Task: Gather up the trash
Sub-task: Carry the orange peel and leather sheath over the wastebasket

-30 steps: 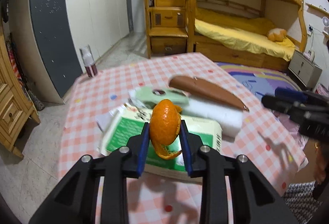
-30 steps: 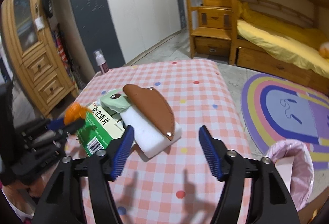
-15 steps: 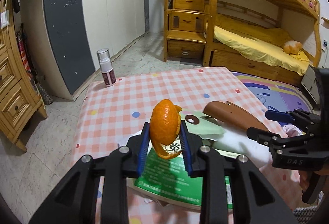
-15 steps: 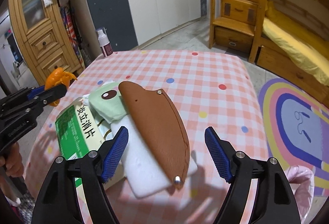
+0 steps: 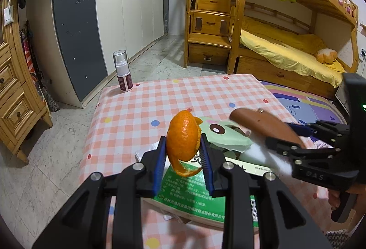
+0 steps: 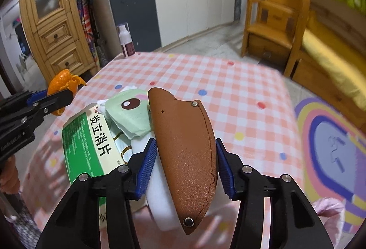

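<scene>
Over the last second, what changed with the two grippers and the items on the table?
The right gripper advanced over the pile and its jaws have just been closing around the brown leather sheath. The left gripper stays clamped on the orange peel; the green box is unmoved.

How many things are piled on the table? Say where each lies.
4: green box lowest, pale green packet on it, white block beside the box, brown sheath atop the block. Paper scraps underneath may hide more.

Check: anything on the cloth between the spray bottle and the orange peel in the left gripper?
Nothing: from the spray bottle to the orange peel, the left wrist view shows only bare checked tablecloth.
</scene>
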Demonstrator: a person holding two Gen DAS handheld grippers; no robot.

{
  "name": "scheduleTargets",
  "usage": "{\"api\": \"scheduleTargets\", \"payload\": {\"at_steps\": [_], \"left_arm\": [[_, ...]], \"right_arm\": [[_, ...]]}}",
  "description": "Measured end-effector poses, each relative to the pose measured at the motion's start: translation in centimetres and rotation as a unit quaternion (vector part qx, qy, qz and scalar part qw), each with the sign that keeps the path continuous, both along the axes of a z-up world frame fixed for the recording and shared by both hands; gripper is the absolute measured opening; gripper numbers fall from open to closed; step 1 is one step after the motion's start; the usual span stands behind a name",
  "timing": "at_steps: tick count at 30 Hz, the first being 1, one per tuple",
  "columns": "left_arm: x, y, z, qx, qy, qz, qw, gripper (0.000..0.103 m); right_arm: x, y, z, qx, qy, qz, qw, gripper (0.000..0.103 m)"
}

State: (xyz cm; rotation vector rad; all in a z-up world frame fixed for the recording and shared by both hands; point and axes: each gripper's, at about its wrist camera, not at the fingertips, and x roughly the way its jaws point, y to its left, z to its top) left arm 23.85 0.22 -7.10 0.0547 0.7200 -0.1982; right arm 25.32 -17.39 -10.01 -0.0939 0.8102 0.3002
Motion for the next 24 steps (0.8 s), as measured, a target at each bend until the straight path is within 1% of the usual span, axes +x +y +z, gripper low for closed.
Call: {"api": "scheduleTargets", "payload": {"at_steps": [1,3,5,7,11,15,18,19,20,24], "left_arm": [[-0.3,0.0,0.1,-0.001,-0.002,-0.002,1.0000,0.027],[-1.0,0.0,0.2,-0.002,-0.006,-0.009,0.9999,0.027],[-2.0,-0.3,0.3,-0.006,-0.011,-0.023,0.9996,0.027],[-3.1,-0.8,0.4,-0.012,-0.016,-0.045,0.9988,0.027],[-4.7,-2.0,0.6,-0.029,-0.025,-0.089,0.9953,0.027],[-5.5,-3.1,0.7,-0.041,-0.034,-0.107,0.9928,0.027],[-5.7,-4.7,0.6,-0.046,-0.038,-0.118,0.9912,0.027],[-5.8,-5.3,0.7,-0.046,-0.039,-0.122,0.9907,0.027],[-5.9,-6.3,0.6,-0.045,-0.039,-0.129,0.9898,0.027],[-6.7,-9.6,0.5,-0.047,-0.036,-0.159,0.9855,0.027]], "right_arm": [[-0.7,-0.1,0.7,-0.004,-0.013,-0.008,1.000,0.050],[-2.1,-0.5,2.0,0.006,-0.034,-0.021,0.999,0.050],[-4.0,-0.8,3.3,0.019,-0.049,-0.033,0.998,0.050],[-5.8,-1.0,3.8,0.024,-0.061,-0.047,0.997,0.050],[-8.4,-2.0,4.2,0.039,-0.069,-0.070,0.994,0.050],[-10.2,-4.0,4.8,0.049,-0.089,-0.097,0.990,0.050],[-10.8,-6.1,5.1,0.096,-0.084,-0.120,0.985,0.051],[-11.0,-7.0,5.1,0.119,-0.079,-0.129,0.981,0.051],[-11.3,-7.8,5.2,0.132,-0.076,-0.140,0.978,0.051],[-12.9,-10.8,6.0,0.125,-0.088,-0.189,0.970,0.051]]}}
